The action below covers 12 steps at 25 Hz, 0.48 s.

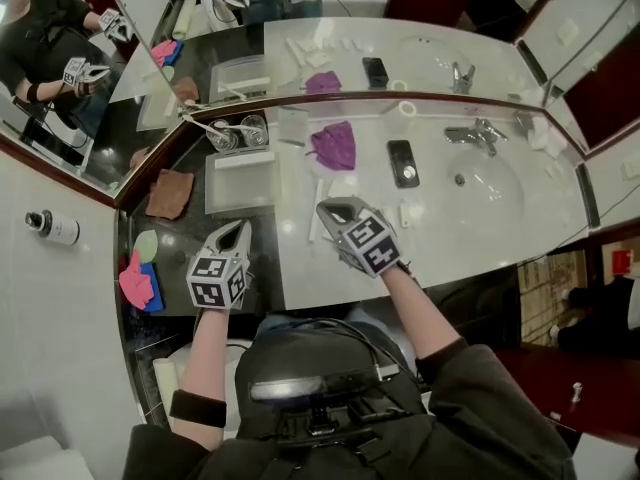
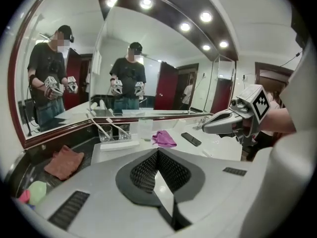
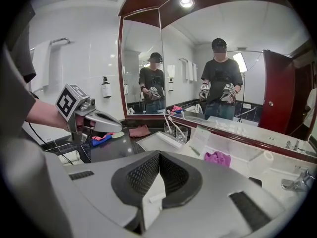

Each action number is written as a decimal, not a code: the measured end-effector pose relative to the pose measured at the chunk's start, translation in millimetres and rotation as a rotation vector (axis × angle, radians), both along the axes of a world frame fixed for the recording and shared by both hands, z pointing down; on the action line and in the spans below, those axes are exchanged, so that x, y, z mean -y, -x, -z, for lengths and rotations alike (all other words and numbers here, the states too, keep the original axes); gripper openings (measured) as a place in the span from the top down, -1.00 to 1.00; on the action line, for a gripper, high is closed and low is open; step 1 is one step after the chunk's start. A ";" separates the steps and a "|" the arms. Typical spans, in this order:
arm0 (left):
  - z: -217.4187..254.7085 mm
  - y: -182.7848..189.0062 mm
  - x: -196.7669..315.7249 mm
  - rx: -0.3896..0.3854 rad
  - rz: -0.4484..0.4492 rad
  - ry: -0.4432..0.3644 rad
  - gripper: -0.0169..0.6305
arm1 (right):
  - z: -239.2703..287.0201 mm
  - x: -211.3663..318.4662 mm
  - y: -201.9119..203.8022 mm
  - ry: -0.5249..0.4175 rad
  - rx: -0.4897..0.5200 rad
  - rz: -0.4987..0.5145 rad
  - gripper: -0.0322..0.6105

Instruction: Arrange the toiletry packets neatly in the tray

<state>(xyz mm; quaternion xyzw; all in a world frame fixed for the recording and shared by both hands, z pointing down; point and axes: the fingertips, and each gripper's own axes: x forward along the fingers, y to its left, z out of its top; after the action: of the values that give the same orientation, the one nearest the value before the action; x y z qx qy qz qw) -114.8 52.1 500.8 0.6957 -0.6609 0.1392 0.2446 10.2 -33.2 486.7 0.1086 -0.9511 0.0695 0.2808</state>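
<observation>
Pickup seems next: left claw (image 1: 240, 227) and right claw (image 1: 326, 209), both shut and empty, must open for the slim white packet (image 1: 320, 190) near the bench's (image 1: 480, 238) front edge.

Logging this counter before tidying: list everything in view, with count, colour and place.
tray: one, white, counter's left end; one white packet inside
loose packets: a few, white, front of mid-counter
glasses: two, clear, behind tray, toothbrush in each
purple cloth: one, mid-counter by mirror
sink: one, white, counter's right
faucet: one, silver, behind sink
phone: one, black, left of sink
brown cloth: one, dark ledge left of tray
pink cloth: one, dark ledge, front
bottle: one, white, wall at far left
left gripper: one, grey, jaws shut, empty, over dark ledge
right gripper: one, grey, jaws shut, empty, over loose packets
</observation>
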 end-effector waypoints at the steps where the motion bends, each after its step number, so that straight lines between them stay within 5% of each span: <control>1: -1.6 -0.8 -3.2 0.000 0.002 0.002 0.95 | 0.0 -1.3 -2.3 -0.001 0.000 -0.004 0.89; 12: -9.7 -21.4 -3.6 0.038 -0.068 0.039 0.94 | -3.7 -3.8 -21.6 0.003 0.006 -0.054 0.89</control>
<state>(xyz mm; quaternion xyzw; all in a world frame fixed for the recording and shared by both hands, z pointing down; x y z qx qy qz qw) -93.4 55.7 510.5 0.7102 -0.6385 0.1734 0.2405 31.8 -29.4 490.3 0.1335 -0.9486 0.0786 0.2761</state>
